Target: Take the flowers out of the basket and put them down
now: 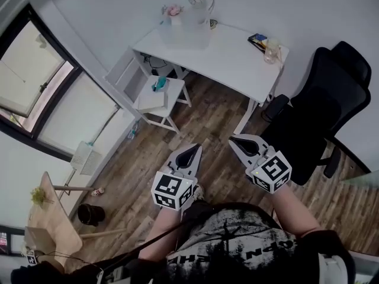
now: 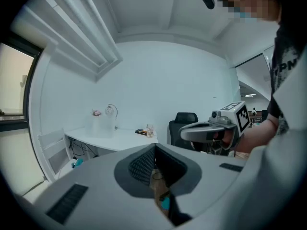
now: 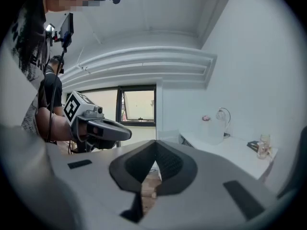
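Note:
Pink flowers (image 1: 173, 9) stand in a pale, see-through basket (image 1: 185, 34) at the far left of a white desk (image 1: 237, 61). They also show in the left gripper view, flowers (image 2: 97, 112) above the basket (image 2: 103, 127), and small in the right gripper view, flowers (image 3: 206, 118) and basket (image 3: 214, 132). My left gripper (image 1: 197, 147) and right gripper (image 1: 232, 139) hang side by side over the wood floor, well short of the desk. Both are shut with nothing between their jaws. Each view shows its own closed tip, left gripper (image 2: 154, 146) and right gripper (image 3: 156, 141).
A black office chair (image 1: 323, 117) stands right of the desk. A white chair (image 1: 160, 96) with a teal item sits at the desk's left front. A glass (image 1: 272, 51) and a dark object (image 1: 257, 39) lie on the desk's right end. Windows line the left wall; a black bin (image 1: 90, 214) is lower left.

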Action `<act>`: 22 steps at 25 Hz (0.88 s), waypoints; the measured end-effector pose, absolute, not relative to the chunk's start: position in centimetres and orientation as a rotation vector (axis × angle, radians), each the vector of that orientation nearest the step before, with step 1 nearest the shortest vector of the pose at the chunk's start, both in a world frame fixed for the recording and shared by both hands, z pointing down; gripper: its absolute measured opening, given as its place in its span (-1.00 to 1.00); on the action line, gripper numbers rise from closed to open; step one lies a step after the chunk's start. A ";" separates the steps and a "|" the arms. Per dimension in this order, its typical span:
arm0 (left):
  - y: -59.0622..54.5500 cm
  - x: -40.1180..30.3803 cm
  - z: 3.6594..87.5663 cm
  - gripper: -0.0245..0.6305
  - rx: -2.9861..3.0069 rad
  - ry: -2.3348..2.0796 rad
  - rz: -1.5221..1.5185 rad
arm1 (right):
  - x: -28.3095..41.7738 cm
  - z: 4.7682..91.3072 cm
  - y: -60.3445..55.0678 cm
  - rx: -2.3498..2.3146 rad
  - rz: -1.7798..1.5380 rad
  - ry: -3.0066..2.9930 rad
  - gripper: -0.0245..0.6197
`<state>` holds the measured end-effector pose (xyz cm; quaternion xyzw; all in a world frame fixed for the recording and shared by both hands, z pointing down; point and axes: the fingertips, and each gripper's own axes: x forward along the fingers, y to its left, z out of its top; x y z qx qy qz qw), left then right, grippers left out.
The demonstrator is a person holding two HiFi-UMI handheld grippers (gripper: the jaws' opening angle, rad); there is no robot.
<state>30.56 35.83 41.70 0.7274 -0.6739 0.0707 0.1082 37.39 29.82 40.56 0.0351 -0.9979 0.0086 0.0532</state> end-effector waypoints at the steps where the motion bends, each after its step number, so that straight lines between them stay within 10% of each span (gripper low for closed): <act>1: 35.9 30.5 41.7 -0.88 2.137 -1.984 0.208 | 37.4 40.6 29.8 0.110 0.033 -3.035 -0.88; 22: 33.8 25.0 42.6 -0.88 2.144 -1.948 0.161 | 31.0 41.0 28.4 0.118 0.007 -3.035 -0.87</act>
